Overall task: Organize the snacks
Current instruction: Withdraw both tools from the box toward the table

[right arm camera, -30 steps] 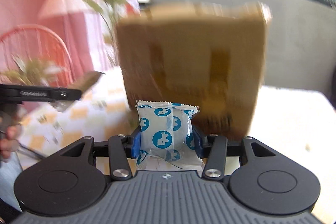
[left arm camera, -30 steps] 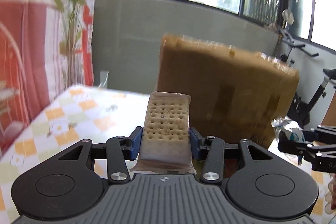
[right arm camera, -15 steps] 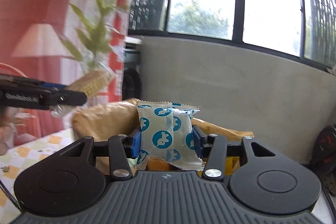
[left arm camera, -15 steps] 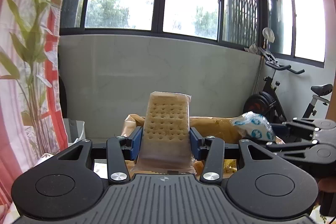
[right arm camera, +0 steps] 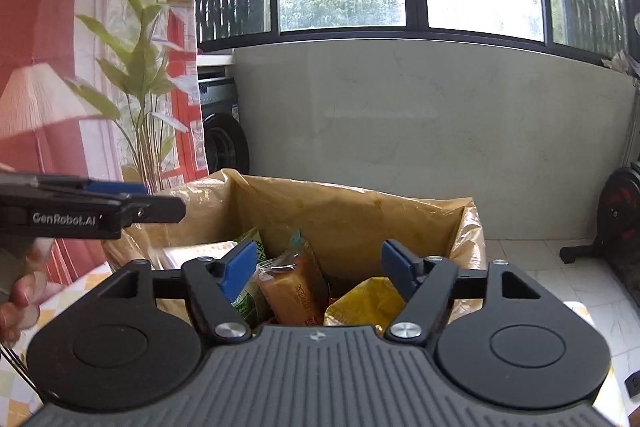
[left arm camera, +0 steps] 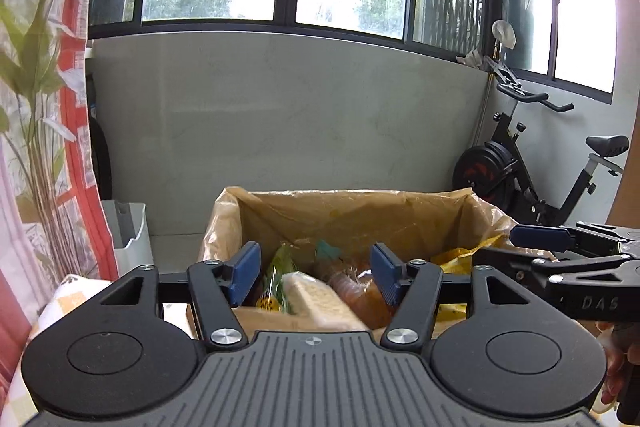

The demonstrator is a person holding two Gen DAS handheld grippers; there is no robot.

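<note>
Tools above the lined box, both with jaws opening and nothing gripped.

Left tool (left arm camera: 314, 277) hangs over the near rim of the cardboard box (left arm camera: 360, 215), its blue pads spread apart and clear of everything; a pale cracker pack (left arm camera: 320, 301) shows blurred in the gap below them, among the snacks inside. Right tool (right arm camera: 320, 273) sits likewise over the box, pads apart, with no packet between them; beneath it lie an orange biscuit packet (right arm camera: 296, 285), a yellow bag (right arm camera: 362, 303) and a green packet (right arm camera: 250, 291). A clear plastic liner (right arm camera: 468, 247) is folded over the box walls. Each tool shows at the edge of the other's view. Beyond stand a grey low wall (left arm camera: 280, 131), an exercise bike (left arm camera: 532, 163) and a washing machine (right arm camera: 220, 131).
</note>
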